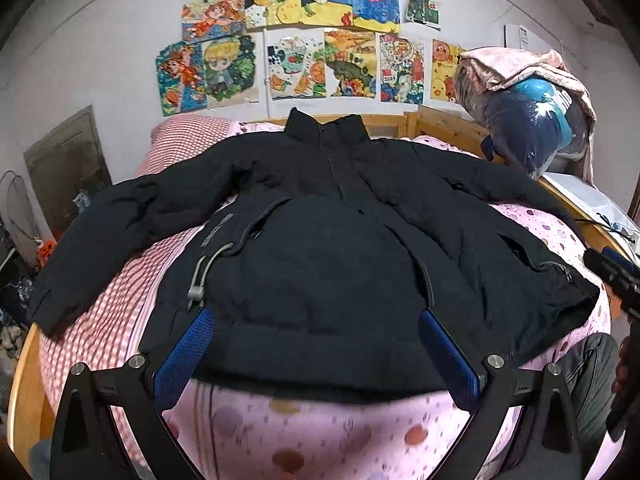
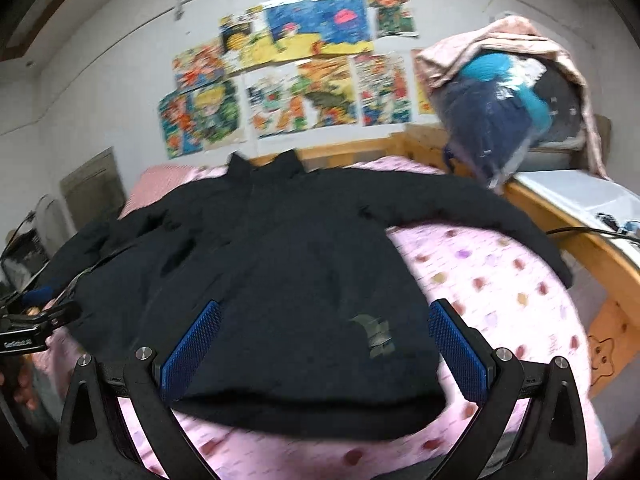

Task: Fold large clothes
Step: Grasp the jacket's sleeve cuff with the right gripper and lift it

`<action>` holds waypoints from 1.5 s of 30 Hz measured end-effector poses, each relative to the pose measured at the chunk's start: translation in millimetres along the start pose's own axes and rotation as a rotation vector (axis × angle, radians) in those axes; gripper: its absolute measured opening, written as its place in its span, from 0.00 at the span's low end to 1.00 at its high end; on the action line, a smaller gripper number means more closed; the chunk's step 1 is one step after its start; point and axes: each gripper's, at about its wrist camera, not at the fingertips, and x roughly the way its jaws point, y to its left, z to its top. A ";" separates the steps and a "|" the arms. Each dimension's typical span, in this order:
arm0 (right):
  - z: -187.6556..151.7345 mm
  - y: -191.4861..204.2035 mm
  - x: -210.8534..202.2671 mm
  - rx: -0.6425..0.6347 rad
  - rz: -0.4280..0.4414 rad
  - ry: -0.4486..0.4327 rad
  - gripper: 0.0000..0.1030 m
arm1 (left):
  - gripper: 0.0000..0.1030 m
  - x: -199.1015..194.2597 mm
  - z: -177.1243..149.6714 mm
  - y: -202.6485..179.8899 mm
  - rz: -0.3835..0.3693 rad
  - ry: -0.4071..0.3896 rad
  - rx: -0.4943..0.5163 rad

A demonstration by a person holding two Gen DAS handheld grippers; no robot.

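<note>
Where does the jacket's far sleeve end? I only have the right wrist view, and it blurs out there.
Observer: On the left gripper's side, the jacket's sleeve cuff lies flat near the bed's wooden edge.
Operator: Any cords on the front?
Observer: Yes, a grey drawcord with a toggle lies just beyond one finger of that gripper.
Operator: Is that gripper open?
Observer: Open, jaws wide over the hem, gripping nothing.

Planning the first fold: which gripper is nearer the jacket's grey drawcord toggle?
Left. The left gripper hovers at the jacket hem, just below the toggle. The right gripper hangs over the hem's other half, by the grey logo patch.
</note>
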 end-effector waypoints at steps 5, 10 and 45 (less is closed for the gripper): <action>18.5 -48.9 10.5 0.112 -0.120 -0.023 0.99 | 1.00 27.8 29.0 -2.7 -0.044 0.035 -0.010; 33.4 -112.3 22.3 0.286 -0.217 -0.054 0.99 | 1.00 58.1 60.3 -9.6 -0.069 0.069 -0.025; 6.2 -235.6 221.4 1.026 -0.427 -0.032 0.43 | 1.00 406.2 185.7 -225.6 -0.191 0.349 0.092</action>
